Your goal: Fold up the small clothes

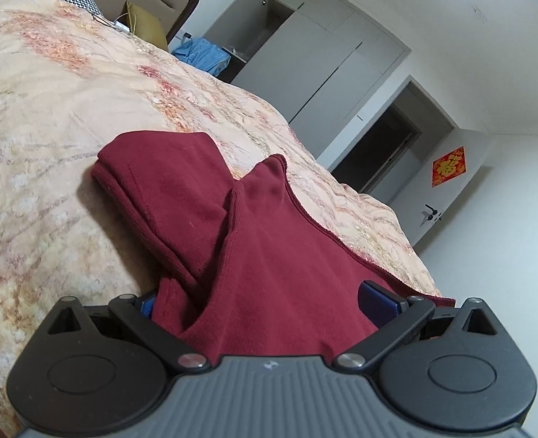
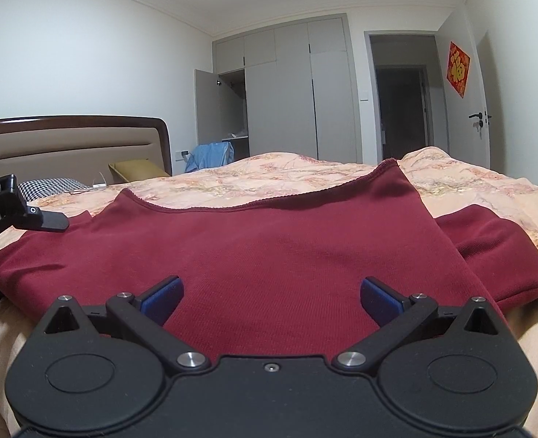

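Maroon knit garment (image 2: 269, 255) lies spread on a floral peach bedspread (image 2: 305, 175), its ribbed hem running across the far side in the right wrist view and a folded part (image 2: 495, 252) sticking out at the right. Both blue-padded fingers (image 2: 163, 295) of the right gripper (image 2: 271, 297) stand wide apart just above the near cloth, holding nothing. In the left wrist view the left gripper (image 1: 265, 303) also has its jaws spread wide, with bunched cloth (image 1: 261, 255) lying between them and hiding most of 1 blue pad; whether the pads press it I cannot tell. Behind the bed stand a padded headboard (image 2: 68, 146), a houndstooth pillow (image 2: 49, 186), grey wardrobes (image 2: 298, 91) and an open white door (image 2: 466, 91).
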